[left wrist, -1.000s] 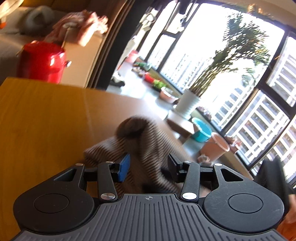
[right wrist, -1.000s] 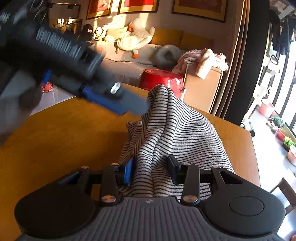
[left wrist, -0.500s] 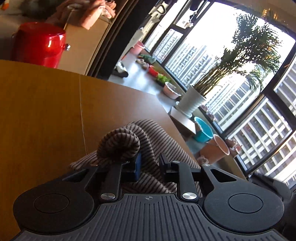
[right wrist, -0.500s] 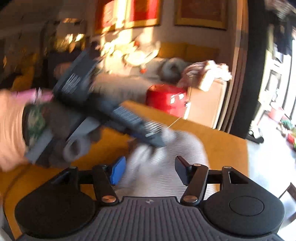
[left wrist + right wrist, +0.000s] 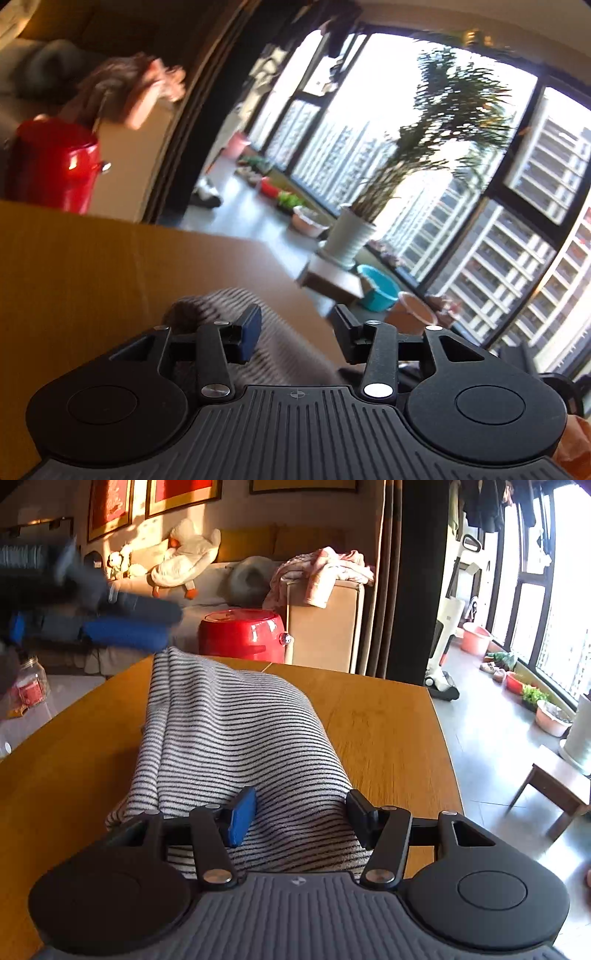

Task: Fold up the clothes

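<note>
Between the left tongs (image 5: pixel 293 328), jaws opening after a brief clench, the striped garment (image 5: pixel 236 746) is now lying released on the tabletop (image 5: pixel 384 723); right tongs (image 5: pixel 301 816) are closing slightly over its near edge, pads apart from cloth. This fold is looking laid down.

1. I see a red pot (image 5: pixel 242 632) beyond the wooden table (image 5: pixel 388 723)
2. Behind the pot, a sofa (image 5: pixel 240 554) with a plush duck (image 5: pixel 184 555)
3. Right of the pot, sunlit windows (image 5: pixel 554 590) and a potted palm (image 5: pixel 424 155)
</note>
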`<control>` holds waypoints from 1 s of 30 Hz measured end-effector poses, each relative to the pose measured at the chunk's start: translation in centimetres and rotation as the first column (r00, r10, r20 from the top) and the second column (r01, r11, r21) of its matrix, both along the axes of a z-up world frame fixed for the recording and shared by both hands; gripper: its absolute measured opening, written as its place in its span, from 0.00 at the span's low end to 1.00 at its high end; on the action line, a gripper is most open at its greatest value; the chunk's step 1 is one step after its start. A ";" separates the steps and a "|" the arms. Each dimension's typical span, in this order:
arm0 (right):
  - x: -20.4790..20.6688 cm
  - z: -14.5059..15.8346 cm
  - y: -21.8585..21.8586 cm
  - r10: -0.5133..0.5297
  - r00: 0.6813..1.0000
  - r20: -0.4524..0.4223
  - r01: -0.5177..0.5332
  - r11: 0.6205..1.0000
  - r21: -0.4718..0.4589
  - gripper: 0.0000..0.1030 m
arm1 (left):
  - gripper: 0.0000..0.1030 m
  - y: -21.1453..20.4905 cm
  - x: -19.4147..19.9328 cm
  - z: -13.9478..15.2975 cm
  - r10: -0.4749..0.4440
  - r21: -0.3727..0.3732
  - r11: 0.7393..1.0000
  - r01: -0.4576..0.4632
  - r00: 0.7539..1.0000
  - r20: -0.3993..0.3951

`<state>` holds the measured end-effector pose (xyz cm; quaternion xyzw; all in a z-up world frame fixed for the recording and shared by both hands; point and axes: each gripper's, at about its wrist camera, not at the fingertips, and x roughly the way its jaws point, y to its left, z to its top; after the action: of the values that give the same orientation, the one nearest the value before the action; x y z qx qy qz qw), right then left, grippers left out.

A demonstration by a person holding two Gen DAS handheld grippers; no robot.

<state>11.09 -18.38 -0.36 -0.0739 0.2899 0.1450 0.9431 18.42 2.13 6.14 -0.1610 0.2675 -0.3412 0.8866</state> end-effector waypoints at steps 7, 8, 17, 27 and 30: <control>-2.2 1.3 1.4 0.098 0.994 -0.037 -0.098 0.995 0.001 0.59 | 0.40 -0.2 3.8 -5.0 0.080 0.080 0.994 -0.072 0.991 -0.108; -1.9 1.8 1.3 0.115 0.993 -0.037 -0.114 0.993 0.024 0.63 | 0.33 0.4 4.3 -5.7 0.092 0.073 0.994 -0.083 0.988 -0.127; 0.4 1.2 1.5 0.014 0.998 -0.059 -0.007 0.992 0.127 0.72 | 0.21 4.0 4.9 -6.9 0.083 -0.017 0.996 -0.088 0.981 -0.173; 0.1 -0.1 3.8 -0.017 0.997 -0.081 0.026 0.993 0.113 0.72 | 0.19 6.4 4.2 -6.7 0.106 -0.048 0.992 -0.115 0.982 -0.157; 0.1 0.0 4.2 -0.025 0.996 -0.087 0.034 0.994 0.100 0.73 | 0.25 7.0 3.6 -6.3 0.117 -0.056 0.990 -0.127 0.982 -0.150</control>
<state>11.18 -14.13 -0.36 -0.0152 0.3231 0.1487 0.9345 21.98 9.15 -0.11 -0.2307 0.3103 -0.2820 0.8780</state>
